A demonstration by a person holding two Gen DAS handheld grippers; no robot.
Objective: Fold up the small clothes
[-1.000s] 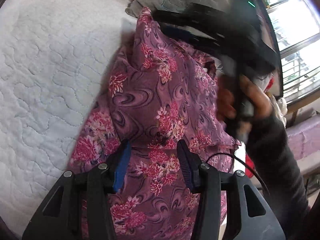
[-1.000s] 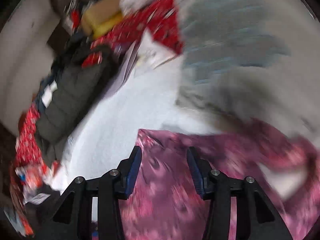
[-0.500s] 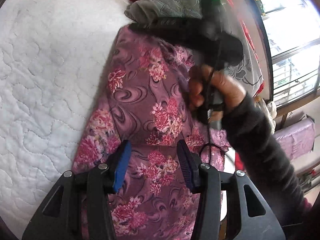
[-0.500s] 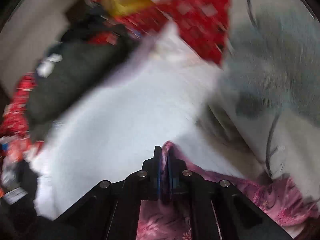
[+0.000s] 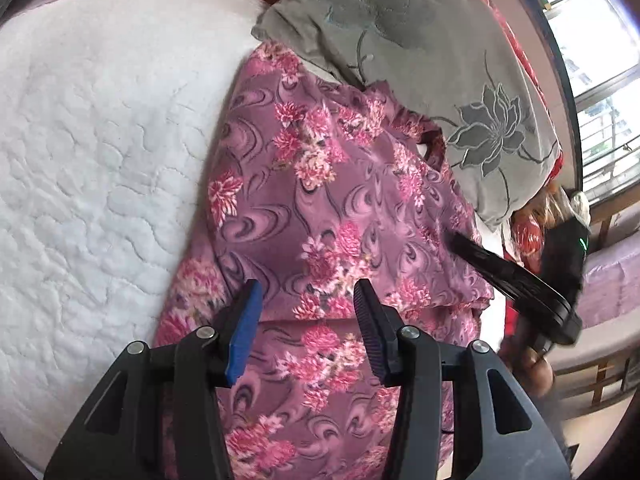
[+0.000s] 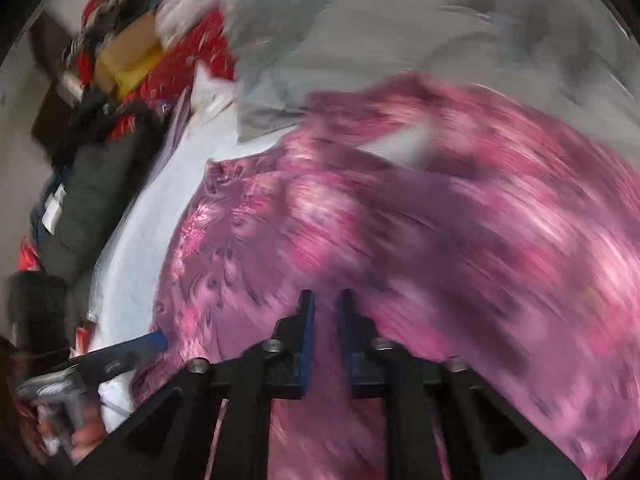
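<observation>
- Purple floral garment (image 5: 320, 208) lies on the white quilted bed (image 5: 100, 160), grey pillow (image 5: 420, 60) at 1 o'clock.
- Left claw (image 5: 306, 320) spread apart above it.
- Right claw (image 6: 326, 320), at 3 o'clock, slightly parted; grip unclear through blur.

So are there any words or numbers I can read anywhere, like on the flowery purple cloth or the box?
None can be read.
Purple flowered cloth: only flowers and swirls, no words.
Grey pillow: a flower pattern, no letters.
Cardboard box: too blurred to tell.
White tags on the dark jacket: too blurred and small to read.
Right claw: a small green light on its body, no number.
</observation>
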